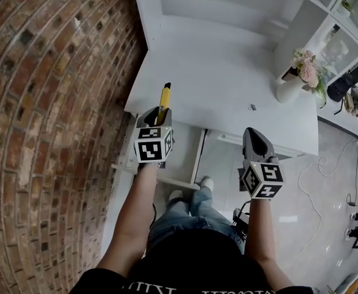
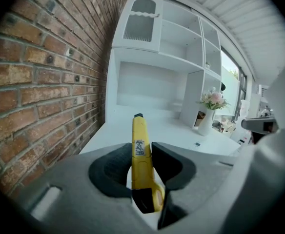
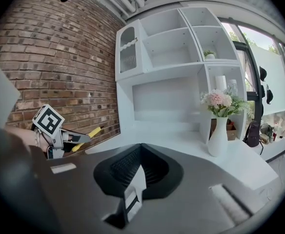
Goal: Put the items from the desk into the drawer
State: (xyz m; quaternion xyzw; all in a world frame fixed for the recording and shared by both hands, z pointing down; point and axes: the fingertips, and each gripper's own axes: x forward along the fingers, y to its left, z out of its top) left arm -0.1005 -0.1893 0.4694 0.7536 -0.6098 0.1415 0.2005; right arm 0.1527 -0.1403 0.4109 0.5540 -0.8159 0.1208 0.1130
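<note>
A yellow utility knife (image 1: 164, 98) with a black tip sticks forward from my left gripper (image 1: 156, 116), which is shut on its handle end. It hangs just over the front left edge of the white desk (image 1: 216, 72). In the left gripper view the knife (image 2: 139, 130) stands upright between the two dark pads. The right gripper view shows the same knife (image 3: 94, 131) at the far left. My right gripper (image 1: 256, 141) is shut with nothing in it and hovers in front of the desk's front edge. A small dark item (image 1: 252, 108) lies on the desk to the right.
A white vase with pink flowers (image 1: 294, 83) stands at the desk's right rear. White shelves (image 3: 181, 38) rise behind the desk, and a brick wall (image 1: 50, 103) runs along the left. A white frame (image 1: 198, 155) sits under the desk front, above the person's feet.
</note>
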